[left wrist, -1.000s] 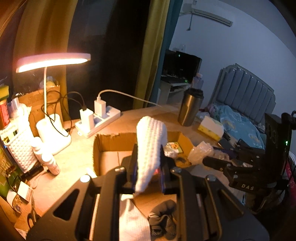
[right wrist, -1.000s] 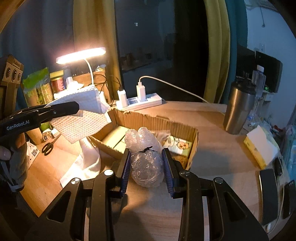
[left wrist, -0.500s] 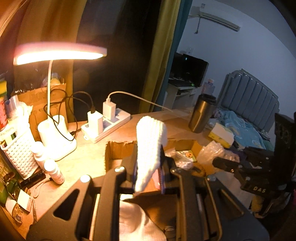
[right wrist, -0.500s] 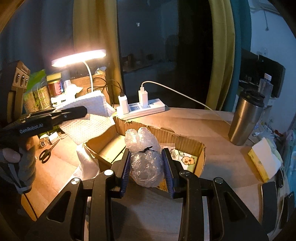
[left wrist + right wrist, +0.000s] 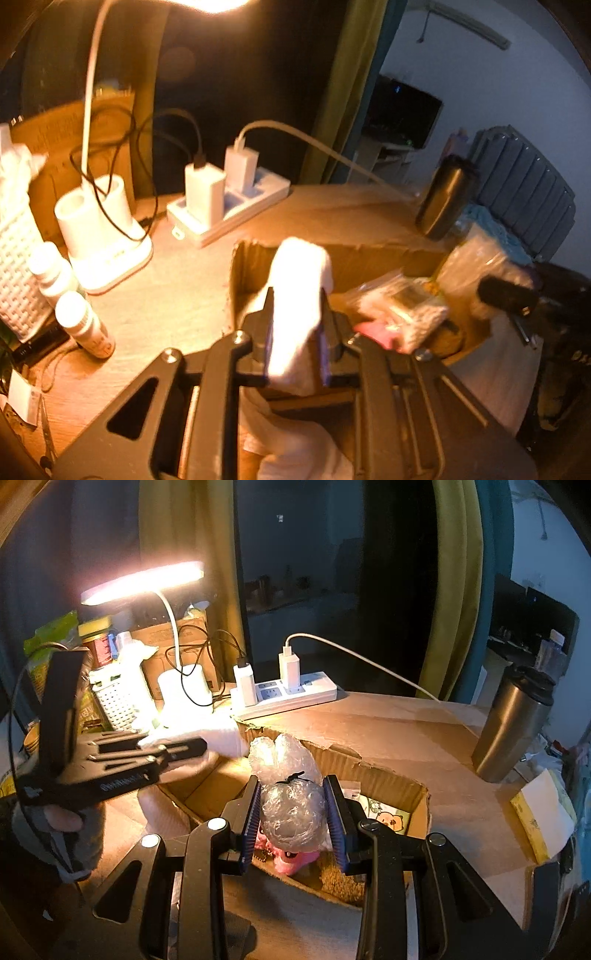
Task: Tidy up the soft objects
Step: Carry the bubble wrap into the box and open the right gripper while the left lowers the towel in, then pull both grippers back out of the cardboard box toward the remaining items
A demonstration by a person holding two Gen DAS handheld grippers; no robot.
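My left gripper point(image 5: 293, 326) is shut on a folded white cloth point(image 5: 299, 291) and holds it over the near left corner of an open cardboard box point(image 5: 332, 254). In the right wrist view the left gripper point(image 5: 199, 747) and the white cloth point(image 5: 221, 738) sit at the box's left edge. My right gripper point(image 5: 293, 812) is shut on a clear tied plastic bag point(image 5: 290, 794), held above the cardboard box point(image 5: 369, 768). A pink soft toy point(image 5: 291, 856) lies in the box under the bag.
A lit desk lamp point(image 5: 147, 579), a white power strip point(image 5: 288, 698) with chargers, a steel tumbler point(image 5: 513, 723), a white basket point(image 5: 18, 258), small bottles point(image 5: 81, 321) and a yellow-white packet point(image 5: 543, 812) stand around the box on the desk.
Both grippers have moved forward and down toward the box. The white cloth now hangs over the box's left corner and the bag is over the box interior.
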